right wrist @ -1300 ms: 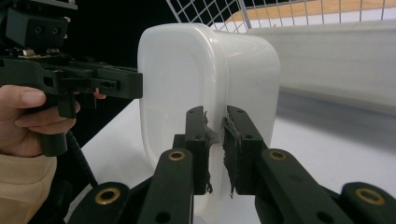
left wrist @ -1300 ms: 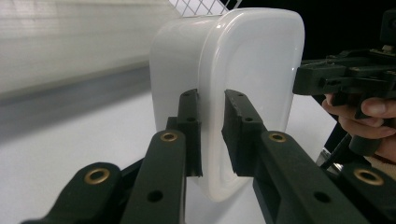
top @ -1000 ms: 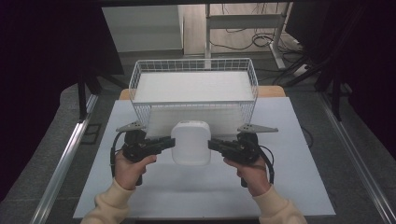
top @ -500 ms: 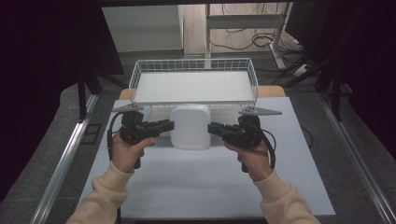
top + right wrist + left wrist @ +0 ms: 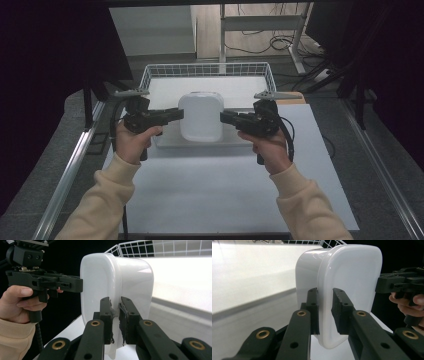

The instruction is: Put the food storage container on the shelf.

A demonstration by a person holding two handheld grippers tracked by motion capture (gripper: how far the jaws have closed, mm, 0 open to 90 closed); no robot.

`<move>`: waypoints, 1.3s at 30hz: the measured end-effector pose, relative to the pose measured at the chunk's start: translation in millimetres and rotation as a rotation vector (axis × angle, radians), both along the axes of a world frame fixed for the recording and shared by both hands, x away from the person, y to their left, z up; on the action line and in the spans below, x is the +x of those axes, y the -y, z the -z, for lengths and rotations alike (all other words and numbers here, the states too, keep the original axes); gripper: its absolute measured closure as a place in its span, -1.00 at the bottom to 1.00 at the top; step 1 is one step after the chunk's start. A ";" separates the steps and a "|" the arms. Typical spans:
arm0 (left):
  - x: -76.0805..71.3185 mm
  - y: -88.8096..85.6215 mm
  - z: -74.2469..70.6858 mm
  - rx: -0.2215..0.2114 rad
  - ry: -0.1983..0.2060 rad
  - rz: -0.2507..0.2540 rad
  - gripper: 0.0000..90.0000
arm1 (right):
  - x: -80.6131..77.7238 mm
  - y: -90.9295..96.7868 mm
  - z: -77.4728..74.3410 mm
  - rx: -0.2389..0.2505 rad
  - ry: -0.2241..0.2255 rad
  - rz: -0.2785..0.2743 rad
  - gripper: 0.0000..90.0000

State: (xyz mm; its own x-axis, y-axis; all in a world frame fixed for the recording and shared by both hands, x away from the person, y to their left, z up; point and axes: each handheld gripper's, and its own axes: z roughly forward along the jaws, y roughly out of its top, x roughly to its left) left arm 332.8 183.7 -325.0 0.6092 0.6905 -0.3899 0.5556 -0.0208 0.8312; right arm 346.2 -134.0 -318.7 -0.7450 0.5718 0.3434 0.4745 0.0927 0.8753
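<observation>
White tub (image 5: 201, 116) clamped at its rim by left gripper (image 5: 176, 114) and right gripper (image 5: 225, 117); wire basket (image 5: 150, 75) just behind, white table (image 5: 215, 190) below.

A white plastic container (image 5: 201, 116) with rounded corners and a protruding rim sits at the centre of the high view, slightly above the middle. It is glossy and opaque, turned so its broad rounded-rectangle face points upward toward the camera.
</observation>
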 end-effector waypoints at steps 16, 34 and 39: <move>48.4 -9.2 -28.5 -0.020 -0.016 0.002 0.71 | 44.7 -7.0 -30.1 -0.003 -0.003 -0.015 0.79; 107.1 -9.0 -27.9 -0.052 -0.123 0.008 0.71 | 102.2 -7.1 -30.7 -0.002 -0.102 0.019 0.78; 124.1 -11.2 -26.6 -0.095 -0.175 0.014 0.71 | 120.4 -4.3 -30.7 0.041 -0.175 0.028 0.76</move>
